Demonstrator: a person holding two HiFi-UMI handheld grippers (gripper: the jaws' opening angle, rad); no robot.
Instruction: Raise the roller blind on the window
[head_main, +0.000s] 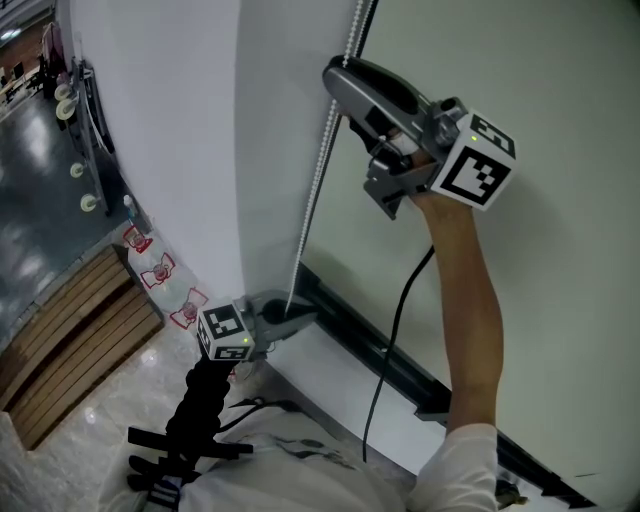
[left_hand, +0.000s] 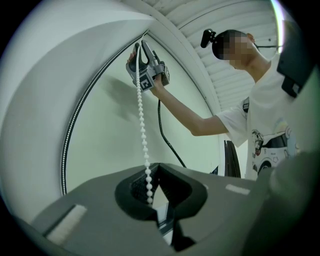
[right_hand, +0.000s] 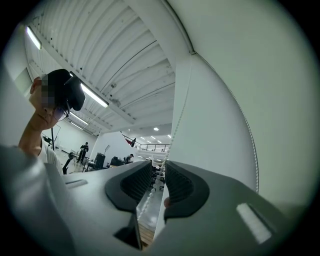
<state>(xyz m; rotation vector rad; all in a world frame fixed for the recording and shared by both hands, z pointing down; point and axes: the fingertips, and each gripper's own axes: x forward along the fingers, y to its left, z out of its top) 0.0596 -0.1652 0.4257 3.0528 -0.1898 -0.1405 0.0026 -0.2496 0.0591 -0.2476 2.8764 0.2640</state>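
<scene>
The white roller blind (head_main: 200, 150) hangs at the left, and its white bead chain (head_main: 318, 170) runs down its edge. High on the chain is my right gripper (head_main: 332, 74), open. In the right gripper view the chain (right_hand: 174, 131) runs through the narrow gap of the right gripper (right_hand: 159, 162) with daylight beside it. Low down by the sill, my left gripper (head_main: 303, 317) is shut on the chain. In the left gripper view the beads (left_hand: 141, 115) drop between the pads (left_hand: 135, 187) of the left gripper (left_hand: 155, 167). A second strand (right_hand: 255, 155) follows the blind's edge.
A pale green wall (head_main: 560, 80) stands right of the blind. A dark sill track (head_main: 390, 360) runs diagonally below it. A black cable (head_main: 395, 320) hangs from the right gripper. A wooden bench (head_main: 70, 340) lies on the floor at lower left.
</scene>
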